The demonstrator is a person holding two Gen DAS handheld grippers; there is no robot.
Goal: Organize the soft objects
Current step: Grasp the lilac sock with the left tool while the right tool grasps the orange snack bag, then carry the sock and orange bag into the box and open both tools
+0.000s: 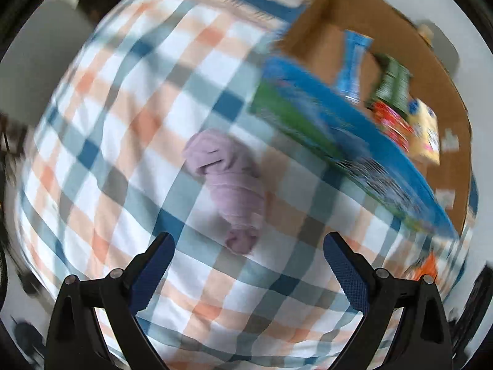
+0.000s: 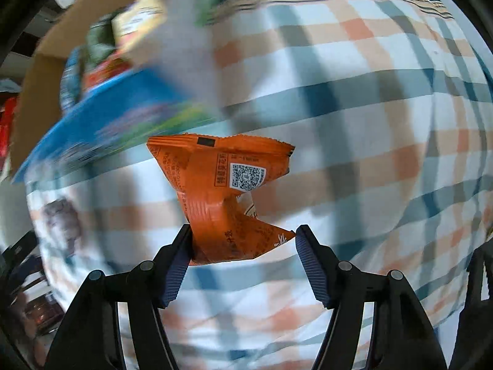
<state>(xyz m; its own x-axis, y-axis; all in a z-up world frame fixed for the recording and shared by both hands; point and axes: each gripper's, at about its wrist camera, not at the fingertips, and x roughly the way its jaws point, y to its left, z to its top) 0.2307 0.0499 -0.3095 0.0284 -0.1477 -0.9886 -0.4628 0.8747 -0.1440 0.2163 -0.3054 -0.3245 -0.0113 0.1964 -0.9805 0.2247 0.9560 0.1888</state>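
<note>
A rolled lilac soft cloth point(image 1: 229, 182) lies on the checked tablecloth point(image 1: 129, 129). My left gripper point(image 1: 248, 240) is open and empty, hovering just in front of the cloth's near end. My right gripper point(image 2: 243, 234) is shut on an orange snack packet point(image 2: 222, 191) with a QR code, held above the tablecloth point(image 2: 354, 123). The cardboard box point(image 1: 400, 46) with a blue printed side holds several packets and a blue bottle point(image 1: 351, 67); it also shows in the right wrist view point(image 2: 40, 86), at upper left. Both views are motion-blurred.
A blurred dark soft item point(image 2: 61, 215) lies on the cloth at the left of the right wrist view. An orange scrap point(image 1: 426, 266) shows at the table's right edge in the left wrist view. Dark clutter lies beyond the table edges.
</note>
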